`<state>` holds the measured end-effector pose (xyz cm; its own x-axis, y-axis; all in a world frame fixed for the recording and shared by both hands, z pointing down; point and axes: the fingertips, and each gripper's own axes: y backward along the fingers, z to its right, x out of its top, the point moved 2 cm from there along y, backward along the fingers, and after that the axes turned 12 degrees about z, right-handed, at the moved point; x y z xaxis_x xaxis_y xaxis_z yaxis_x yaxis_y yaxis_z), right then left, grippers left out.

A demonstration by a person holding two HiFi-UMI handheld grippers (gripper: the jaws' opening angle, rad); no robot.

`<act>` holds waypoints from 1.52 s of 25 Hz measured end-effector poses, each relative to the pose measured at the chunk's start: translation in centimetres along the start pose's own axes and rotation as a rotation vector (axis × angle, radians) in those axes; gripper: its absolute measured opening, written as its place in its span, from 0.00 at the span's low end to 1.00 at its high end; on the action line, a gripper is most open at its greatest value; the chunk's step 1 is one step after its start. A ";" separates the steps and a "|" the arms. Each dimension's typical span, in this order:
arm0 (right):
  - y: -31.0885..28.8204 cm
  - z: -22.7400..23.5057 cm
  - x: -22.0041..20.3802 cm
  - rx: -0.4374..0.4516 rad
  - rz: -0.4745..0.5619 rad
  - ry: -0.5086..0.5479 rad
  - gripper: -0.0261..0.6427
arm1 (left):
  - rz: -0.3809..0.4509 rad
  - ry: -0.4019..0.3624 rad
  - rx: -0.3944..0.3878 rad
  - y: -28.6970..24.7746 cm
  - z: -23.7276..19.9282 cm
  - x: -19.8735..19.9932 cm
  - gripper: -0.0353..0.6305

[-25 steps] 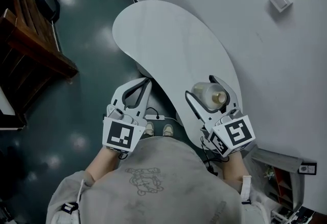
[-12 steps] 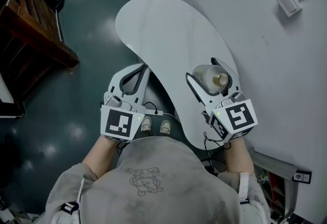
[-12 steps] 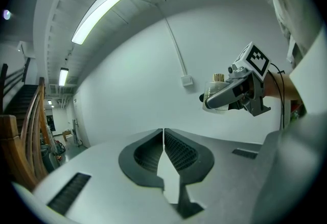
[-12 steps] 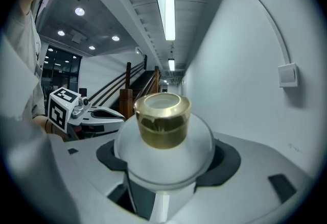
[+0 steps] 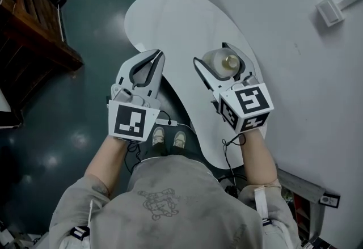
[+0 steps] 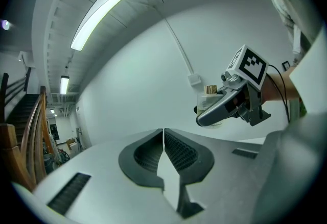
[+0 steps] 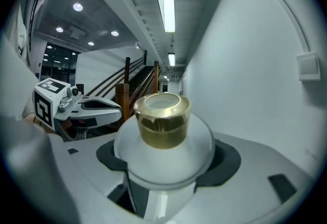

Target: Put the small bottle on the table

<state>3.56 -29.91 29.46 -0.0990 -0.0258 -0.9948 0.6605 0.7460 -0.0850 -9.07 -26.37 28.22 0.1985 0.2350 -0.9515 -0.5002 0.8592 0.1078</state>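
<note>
Between the jaws of the right gripper (image 5: pixel 218 60) the small bottle (image 7: pixel 162 159) stands upright, gold cap (image 7: pixel 162 118) uppermost, pinched at its rounded body. It is over the white desk (image 5: pixel 176 21); contact of its base with the surface cannot be confirmed. The left gripper (image 6: pixel 163 139) is off to the side, jaws pressed together on nothing.

Risk, as judged: spreading the jaws before the base is seated would drop or topple the bottle. The curved body may also slip in the pads.
</note>
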 end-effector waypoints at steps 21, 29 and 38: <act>-14.3 3.1 -18.9 -0.004 -0.234 -0.039 0.55 | -0.138 0.068 -0.052 -6.4 -2.6 -18.1 0.09; -17.1 3.7 -26.9 -0.017 -0.300 -0.076 0.56 | -0.152 0.031 -0.070 -7.6 -1.7 -24.2 0.09; -18.2 3.2 -33.9 -0.039 -0.355 -0.098 0.56 | -0.216 0.147 -0.068 -7.3 -0.8 -30.2 0.09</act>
<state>-2.72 -44.80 64.52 -0.2436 -0.3499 -0.9046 0.5688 0.7039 -0.4254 -12.05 -40.12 55.99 0.1847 -0.0234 -0.9825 -0.5160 0.8486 -0.1172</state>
